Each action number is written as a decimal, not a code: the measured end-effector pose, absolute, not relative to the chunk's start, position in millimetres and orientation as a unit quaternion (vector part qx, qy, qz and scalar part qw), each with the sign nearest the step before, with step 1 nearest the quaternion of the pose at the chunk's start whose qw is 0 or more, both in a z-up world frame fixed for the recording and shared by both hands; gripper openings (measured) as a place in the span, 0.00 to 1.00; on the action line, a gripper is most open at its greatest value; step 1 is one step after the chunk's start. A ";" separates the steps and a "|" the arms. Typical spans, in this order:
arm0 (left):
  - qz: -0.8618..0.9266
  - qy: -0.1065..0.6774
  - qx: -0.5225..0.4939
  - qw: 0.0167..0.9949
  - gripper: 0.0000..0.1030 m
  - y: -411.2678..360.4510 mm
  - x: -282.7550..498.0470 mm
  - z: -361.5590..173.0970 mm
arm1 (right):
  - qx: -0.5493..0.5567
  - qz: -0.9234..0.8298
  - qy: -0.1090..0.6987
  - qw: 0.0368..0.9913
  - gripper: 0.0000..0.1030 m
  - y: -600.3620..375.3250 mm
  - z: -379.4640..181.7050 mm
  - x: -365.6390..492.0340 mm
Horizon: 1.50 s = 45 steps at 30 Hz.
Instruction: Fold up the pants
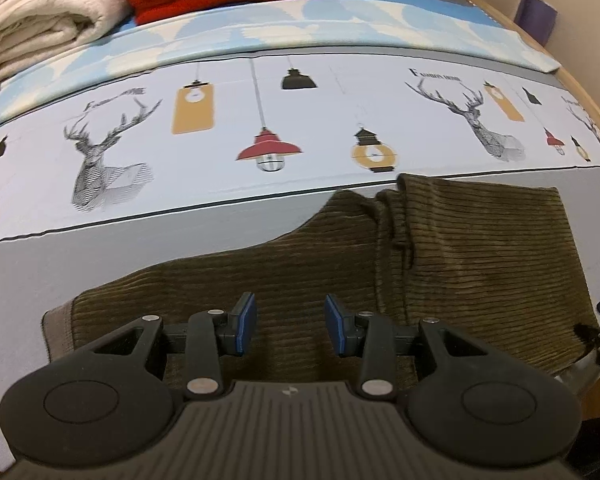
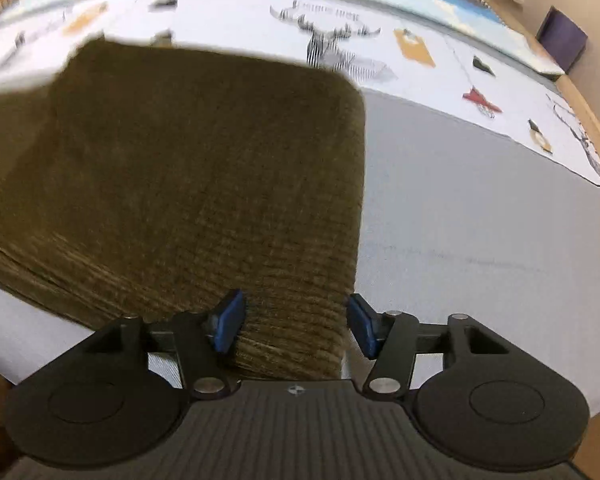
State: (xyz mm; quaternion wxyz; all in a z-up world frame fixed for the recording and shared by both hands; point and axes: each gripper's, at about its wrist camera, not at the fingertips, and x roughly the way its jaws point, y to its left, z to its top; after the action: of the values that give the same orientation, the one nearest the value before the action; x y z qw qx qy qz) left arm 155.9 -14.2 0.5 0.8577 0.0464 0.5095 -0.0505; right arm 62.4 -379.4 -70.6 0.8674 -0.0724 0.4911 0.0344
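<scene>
One pair of brown corduroy pants [image 1: 440, 264] lies partly folded on the grey bench [image 2: 480, 220]. We hover both claws, left claw [image 1: 290, 324] and right claw [image 2: 294, 322], gaping and empty, above it; next, pinch an edge for another fold.

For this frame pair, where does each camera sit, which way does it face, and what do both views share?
Left wrist: on the left hand-held gripper, angled down over the olive-brown corduroy pants toward folded blankets; its open blue pads show, and another gripper's black tip at the right edge.
Right wrist: on the right hand-held gripper, angled down over the pants' right edge; pads apart, view blurred.
Shared: the pants and the deer-and-lantern printed sheet.
</scene>
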 end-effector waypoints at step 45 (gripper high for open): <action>-0.152 0.486 0.058 0.859 0.33 -89.3 191.6 -44.1 | -0.085 0.012 0.486 0.870 0.59 -388.5 -80.8 79.4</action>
State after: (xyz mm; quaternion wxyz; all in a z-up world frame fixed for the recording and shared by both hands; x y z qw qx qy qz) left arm 191.6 -89.3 -44.1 0.8589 0.0583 0.4856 -0.1521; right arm 79.4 -388.5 -80.8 0.8699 -0.0852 0.4857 0.0121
